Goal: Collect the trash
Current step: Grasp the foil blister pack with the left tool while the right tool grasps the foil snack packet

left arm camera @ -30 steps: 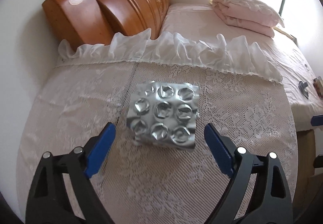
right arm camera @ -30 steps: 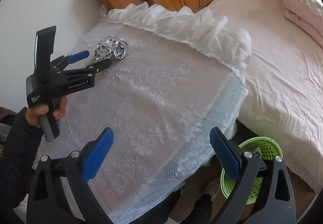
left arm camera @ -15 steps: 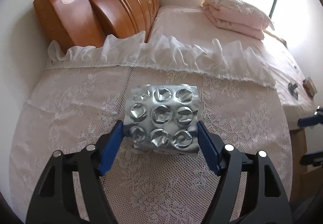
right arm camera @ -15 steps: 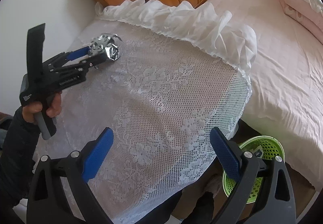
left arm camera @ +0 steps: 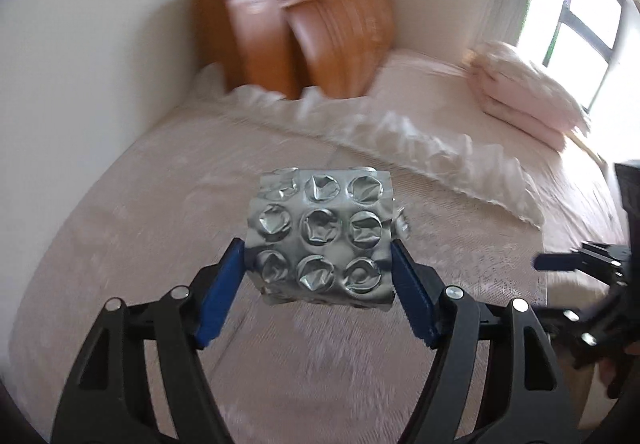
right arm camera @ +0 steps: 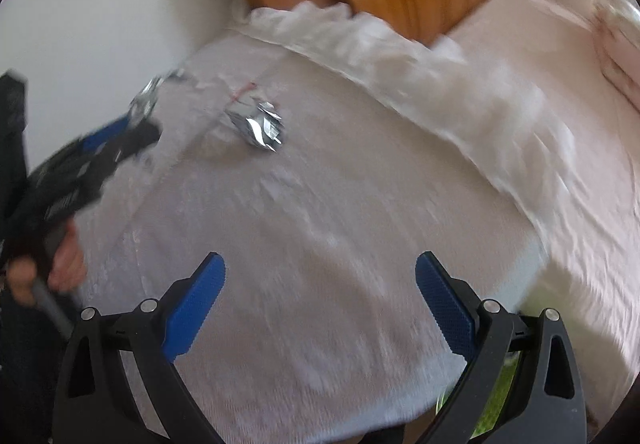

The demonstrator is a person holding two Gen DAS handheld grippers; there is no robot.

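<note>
Foil blister sheet [left arm camera: 320, 236] sits clamped between the left hand-held gripper [left arm camera: 316, 276] pads, above the lace cover [left arm camera: 140, 204].

A bedroom with plain off-white walls [left arm camera: 120, 28]. A carved orange-brown wooden headboard [left arm camera: 340, 20] stands against the wall, with a matching wooden piece [left arm camera: 244, 40] just beside it. The bed [left arm camera: 432, 84] wears a pale pink sheet, and a white lace cover [left arm camera: 132, 196] with a ruffled edge [left arm camera: 432, 140] lies over its near part. Folded pink bedding [left arm camera: 524, 96] is stacked at the bed's far edge below a dark-framed window [left arm camera: 576, 16], through which bright daylight pours.
</note>
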